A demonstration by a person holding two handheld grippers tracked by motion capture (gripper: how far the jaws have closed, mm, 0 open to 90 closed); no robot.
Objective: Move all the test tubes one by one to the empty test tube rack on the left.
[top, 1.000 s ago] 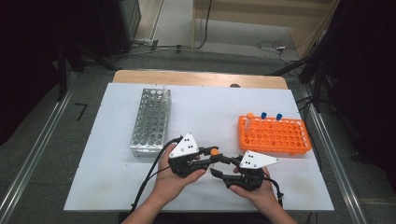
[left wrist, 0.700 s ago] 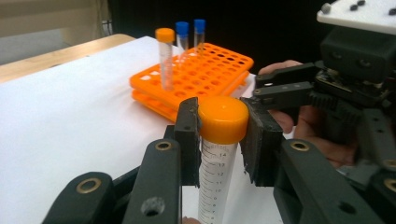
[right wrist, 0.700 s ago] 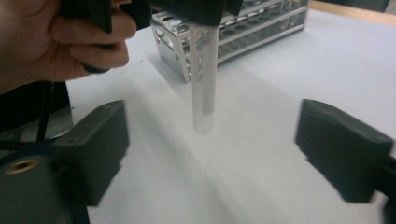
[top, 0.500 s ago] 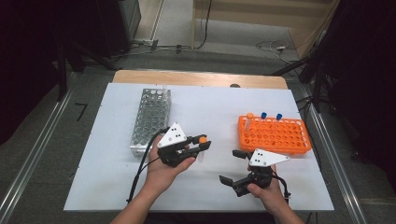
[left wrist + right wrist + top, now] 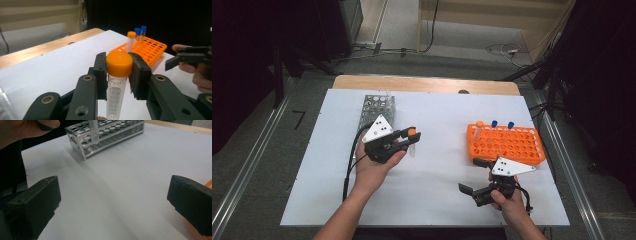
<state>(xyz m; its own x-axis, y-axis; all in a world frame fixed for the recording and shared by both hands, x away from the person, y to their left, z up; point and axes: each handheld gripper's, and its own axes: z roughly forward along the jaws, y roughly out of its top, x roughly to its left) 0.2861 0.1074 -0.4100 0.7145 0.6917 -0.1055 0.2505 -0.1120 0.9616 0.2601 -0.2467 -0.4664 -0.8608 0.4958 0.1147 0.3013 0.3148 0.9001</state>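
Item: one clear plastic tube (image 5: 114,93) with an orange screw cap (image 5: 119,64) and printed graduations, held upright above the middle of the bench (image 5: 447,200), nearer its left edge, just in front of the metal rack (image 5: 378,111). The left gripper (image 5: 410,141) pinched it at the cap, one pad on each side. Judged light, rigid and smooth-walled; likely to slip or swing if gripped low on the bare wall, so the ribbed cap or the neck just beneath looked the soundest hold. The right gripper (image 5: 471,175) sat near the front right corner, jaws spread wide with nothing between them, having just opened. Orange rack (image 5: 506,145) by the right edge held three capped tubes.
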